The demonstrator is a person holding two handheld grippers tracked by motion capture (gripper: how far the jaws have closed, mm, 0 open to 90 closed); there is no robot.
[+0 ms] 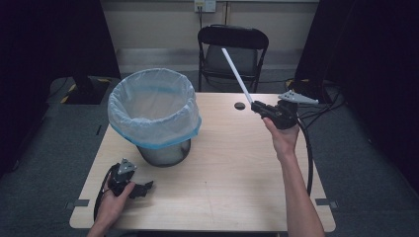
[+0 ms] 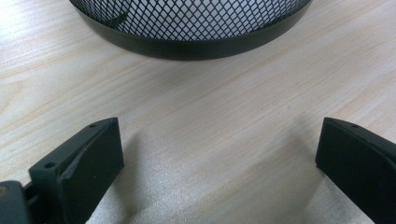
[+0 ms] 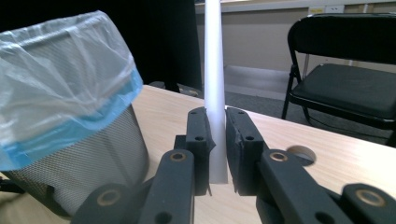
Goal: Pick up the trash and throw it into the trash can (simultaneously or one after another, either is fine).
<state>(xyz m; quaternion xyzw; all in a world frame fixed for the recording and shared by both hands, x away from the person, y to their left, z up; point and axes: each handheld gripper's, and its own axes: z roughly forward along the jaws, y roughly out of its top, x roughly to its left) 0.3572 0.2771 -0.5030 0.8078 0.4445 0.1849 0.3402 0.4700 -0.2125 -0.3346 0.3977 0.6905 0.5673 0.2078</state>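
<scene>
A long thin white stick (image 1: 236,75) is clamped in my right gripper (image 1: 257,107), held in the air over the table's far right part and slanting up and to the left. In the right gripper view the white stick (image 3: 214,88) rises between the two black jaws, which press on its lower end; the right gripper (image 3: 215,123) is shut on it. My left gripper (image 1: 146,187) rests on the table near the front left corner, just in front of the bin. In the left gripper view the left gripper (image 2: 219,149) stands wide open over bare wood.
A black mesh waste bin (image 1: 163,150) with a clear, blue-edged bag (image 1: 153,106) stands at the table's left; its base (image 2: 191,44) is close before the left jaws. A cable hole (image 1: 240,105) lies near the far edge. A black folding chair (image 1: 232,52) stands behind the table.
</scene>
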